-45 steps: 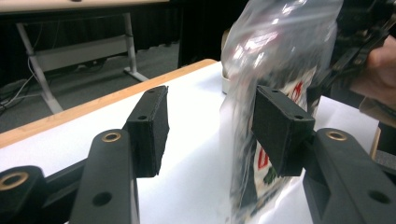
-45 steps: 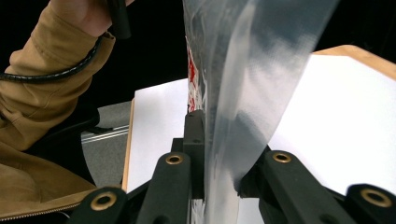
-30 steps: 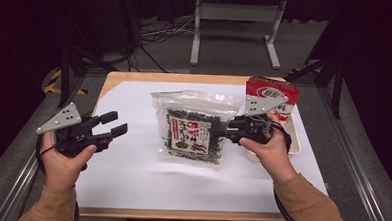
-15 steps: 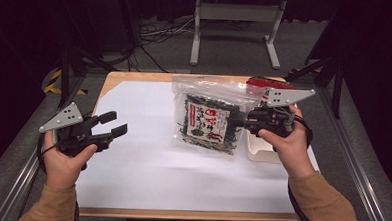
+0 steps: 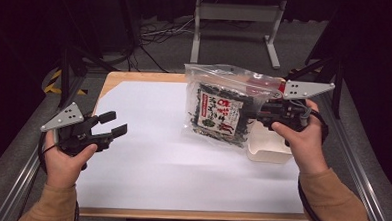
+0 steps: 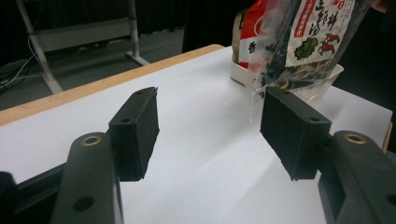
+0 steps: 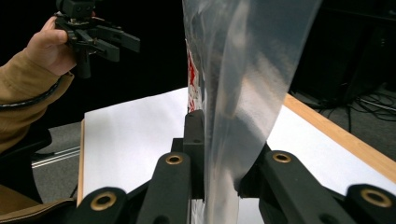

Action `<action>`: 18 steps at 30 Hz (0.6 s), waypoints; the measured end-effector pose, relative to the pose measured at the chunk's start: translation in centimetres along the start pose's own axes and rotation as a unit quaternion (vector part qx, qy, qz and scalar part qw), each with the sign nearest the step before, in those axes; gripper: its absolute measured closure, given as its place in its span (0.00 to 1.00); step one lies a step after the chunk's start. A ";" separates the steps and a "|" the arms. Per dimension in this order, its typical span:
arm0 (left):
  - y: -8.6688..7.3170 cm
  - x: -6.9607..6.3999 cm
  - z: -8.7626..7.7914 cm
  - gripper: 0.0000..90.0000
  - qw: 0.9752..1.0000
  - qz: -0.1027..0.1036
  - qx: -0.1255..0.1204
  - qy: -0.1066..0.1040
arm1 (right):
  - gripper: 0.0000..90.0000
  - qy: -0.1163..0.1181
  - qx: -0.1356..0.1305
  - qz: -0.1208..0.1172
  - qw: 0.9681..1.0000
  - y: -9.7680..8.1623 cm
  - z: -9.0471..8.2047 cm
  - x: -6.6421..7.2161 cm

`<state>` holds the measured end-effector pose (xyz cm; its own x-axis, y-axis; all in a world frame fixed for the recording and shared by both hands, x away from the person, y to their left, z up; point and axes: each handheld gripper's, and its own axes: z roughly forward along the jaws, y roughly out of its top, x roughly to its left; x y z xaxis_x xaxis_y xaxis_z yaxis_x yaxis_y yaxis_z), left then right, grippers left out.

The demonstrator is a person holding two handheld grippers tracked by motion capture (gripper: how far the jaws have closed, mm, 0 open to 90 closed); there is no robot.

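Observation:
A clear plastic bag of dark seaweed (image 5: 219,111) with a white and red label hangs above the table's right half, lifted off the white sheet. My right gripper (image 5: 262,113) is shut on the bag's right edge; in the right gripper view the clear film (image 7: 238,93) rises pinched between the two jaws. My left gripper (image 5: 112,124) is held over the left part of the table, open, with nothing between its pads (image 6: 135,130). In the left gripper view the bag (image 6: 313,37) hangs ahead of it at the upper right.
A white tray (image 5: 268,148) stands at the table's right edge, under the lifted bag, with a red package (image 6: 247,28) in it. A white sheet (image 5: 172,159) covers the wooden table. A metal stand (image 5: 238,12) and cables lie on the floor beyond.
My right gripper has lifted the seaweed bag off the sheet and carried it up and to the right, over the tray. The left gripper has stayed where it was, open.

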<state>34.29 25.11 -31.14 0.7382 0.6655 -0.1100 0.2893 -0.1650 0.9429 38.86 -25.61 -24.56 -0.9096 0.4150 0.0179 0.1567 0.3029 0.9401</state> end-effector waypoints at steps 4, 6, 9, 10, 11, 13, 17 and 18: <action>-0.1 0.1 0.2 0.42 1.000 -0.003 0.002 -0.001 | 0.86 -0.013 -0.002 -0.002 1.000 0.2 -1.1 -0.3; -0.1 0.1 0.2 0.41 1.000 -0.004 0.006 0.000 | 0.86 -0.018 -0.002 -0.003 1.000 0.3 -1.4 -0.4; -0.2 0.1 0.3 0.40 1.000 -0.002 0.009 -0.001 | 0.86 -0.031 -0.003 -0.004 1.000 0.3 -2.4 -0.7; -0.2 0.1 0.4 0.40 1.000 -0.002 0.008 -0.001 | 0.86 -0.037 -0.003 -0.003 0.999 0.3 -2.7 -0.8; -0.2 0.1 0.4 0.40 1.000 -0.003 0.010 -0.001 | 0.86 -0.039 -0.003 -0.003 0.999 0.3 -2.8 -0.8; -0.2 0.1 0.5 0.39 1.000 -0.003 0.009 -0.001 | 0.86 -0.047 -0.004 -0.003 0.999 0.2 -3.3 -1.1; -0.3 0.2 0.5 0.39 1.000 -0.003 0.012 -0.001 | 0.86 -0.058 -0.007 -0.002 0.998 0.0 -4.2 -1.6; -0.3 0.2 0.5 0.39 1.000 -0.004 0.012 -0.002 | 0.86 -0.063 -0.006 -0.003 0.998 -0.1 -4.4 -1.7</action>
<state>34.72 24.90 -31.58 0.7384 0.6639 -0.1183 0.3094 -0.1776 0.9342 38.69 -30.14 -23.13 -0.8550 0.5178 -0.0303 0.1454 0.2954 0.9442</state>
